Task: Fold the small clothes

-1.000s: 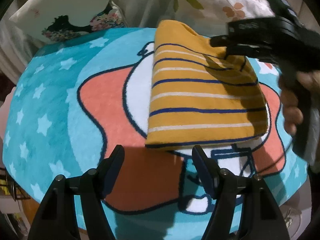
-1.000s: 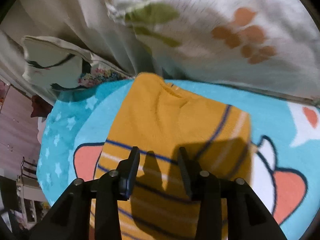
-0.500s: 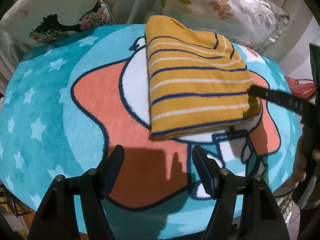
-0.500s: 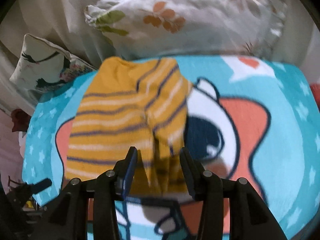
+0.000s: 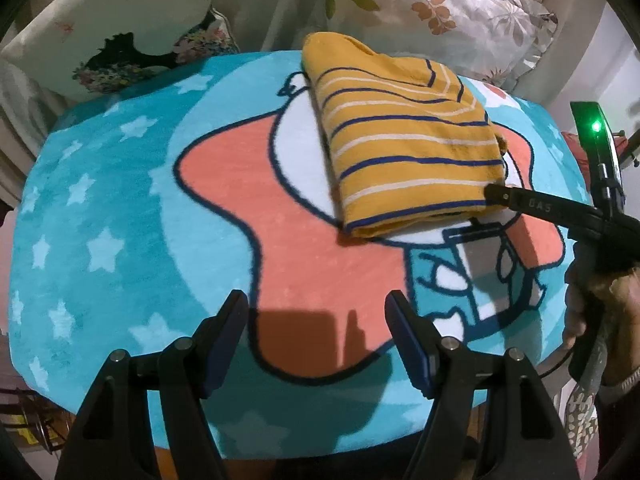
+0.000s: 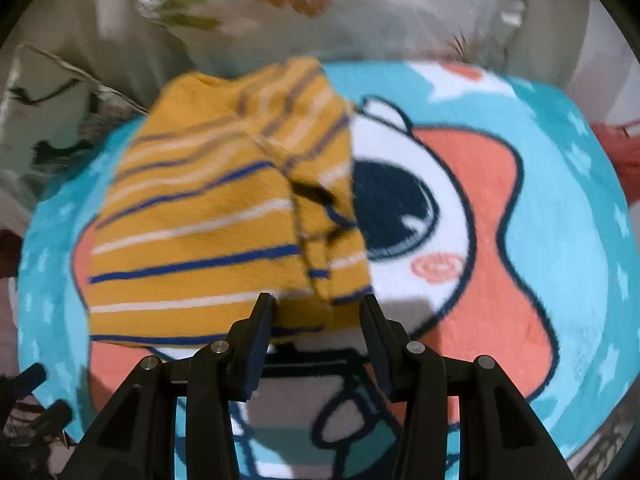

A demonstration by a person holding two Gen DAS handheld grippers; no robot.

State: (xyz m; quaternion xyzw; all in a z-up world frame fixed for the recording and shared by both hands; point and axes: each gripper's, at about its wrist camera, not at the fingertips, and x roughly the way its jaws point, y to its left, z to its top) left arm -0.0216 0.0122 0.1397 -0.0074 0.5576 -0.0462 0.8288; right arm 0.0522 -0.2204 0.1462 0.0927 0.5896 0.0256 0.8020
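A folded mustard-yellow garment [image 5: 404, 148] with blue and white stripes lies on a cartoon blanket [image 5: 120, 208]. My left gripper [image 5: 316, 312] is open and empty, low over the blanket's near edge, well short of the garment. In the left wrist view my right gripper [image 5: 496, 194] reaches in from the right with its fingertips at the garment's near right corner. In the right wrist view the right gripper [image 6: 318, 312] is open with that corner of the garment [image 6: 224, 216] lying between its fingers.
Patterned pillows [image 5: 432, 4] lean behind the blanket, one with a floral print [image 5: 120, 40] at the left. The blanket's star picture [image 6: 480, 220] spreads to the right of the garment. My hand [image 5: 600, 312] holds the right gripper's handle.
The right gripper has pulled back from over the garment's far part to its near right corner. The left gripper has drawn back slightly.
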